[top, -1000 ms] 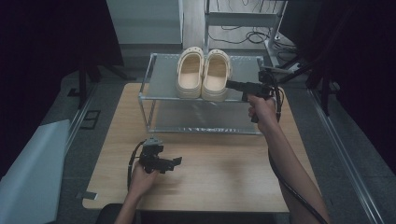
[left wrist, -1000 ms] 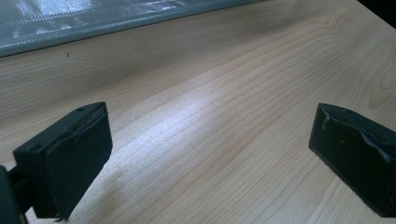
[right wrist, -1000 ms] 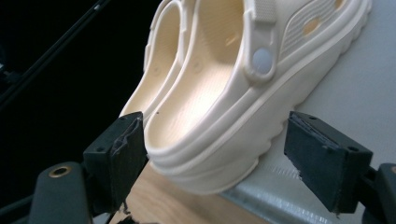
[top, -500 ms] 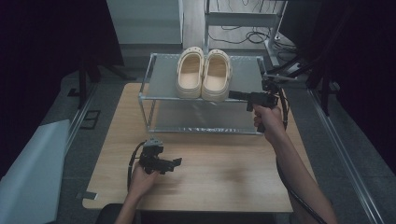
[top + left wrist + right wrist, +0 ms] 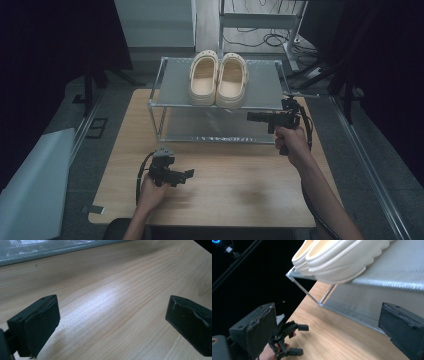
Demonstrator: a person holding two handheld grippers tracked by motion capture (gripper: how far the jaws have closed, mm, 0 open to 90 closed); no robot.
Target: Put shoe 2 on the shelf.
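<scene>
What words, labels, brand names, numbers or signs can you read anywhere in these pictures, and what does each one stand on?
None: no readable text shows.
Pair of cream clogs: no brand or size mark can be made out.
Metal shoe rack: plain, no label.
Wooden table: bare grain, no writing.
Left gripper and right gripper: black, no lettering legible.

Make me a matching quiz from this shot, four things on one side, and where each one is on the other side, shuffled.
Things:
1. cream clogs
2. left gripper
3. right gripper
4. shoe rack

Places:
A. low over the bare wooden tabletop
B. on the table's far half
C. side by side on the rack's top shelf
D. held in front of the rack, jaws open and empty

Pairs: 1-C, 2-A, 3-D, 4-B
</scene>
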